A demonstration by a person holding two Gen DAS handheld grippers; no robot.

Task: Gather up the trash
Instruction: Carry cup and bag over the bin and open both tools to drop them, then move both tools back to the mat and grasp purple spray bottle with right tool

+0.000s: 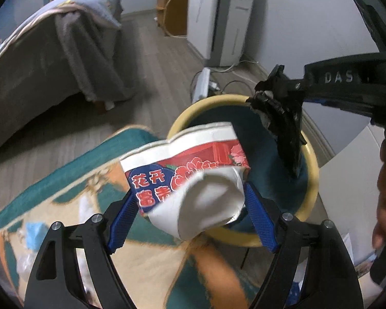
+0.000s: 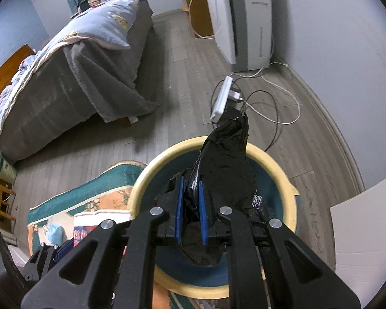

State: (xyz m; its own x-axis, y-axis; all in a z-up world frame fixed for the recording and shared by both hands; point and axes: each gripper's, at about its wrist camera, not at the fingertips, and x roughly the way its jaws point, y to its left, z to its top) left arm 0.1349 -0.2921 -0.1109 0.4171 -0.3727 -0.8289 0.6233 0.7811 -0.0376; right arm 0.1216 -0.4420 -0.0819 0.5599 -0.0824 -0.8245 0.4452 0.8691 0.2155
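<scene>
- The left gripper [image 1: 190,203] has its ribbed blue pads [image 1: 122,221] clamped on a crumpled white paper cup with red and blue print [image 1: 185,177], held over the near rim of the bin.
- The right gripper [image 2: 191,211] is closed tight on a wrinkled black plastic bag [image 2: 226,159], above the bin's mouth.
- The round bin, cream-rimmed and teal inside [image 2: 146,177], stands on grey wood-plank flooring [image 2: 182,77], just right of a patterned teal and orange rug [image 1: 64,193].
- A grey-draped bed [image 2: 64,82] lies far left.

- Left gripper [image 1: 190,206]: blue pads clamped on a crushed paper cup [image 1: 190,177], red-and-blue print, held over the yellow-rimmed bin [image 1: 312,170].
- Right gripper [image 1: 275,103]: pinches black plastic bag [image 1: 288,141] above bin.
- Patterned rug [image 1: 64,193] below; bed [image 1: 51,64] behind.
</scene>
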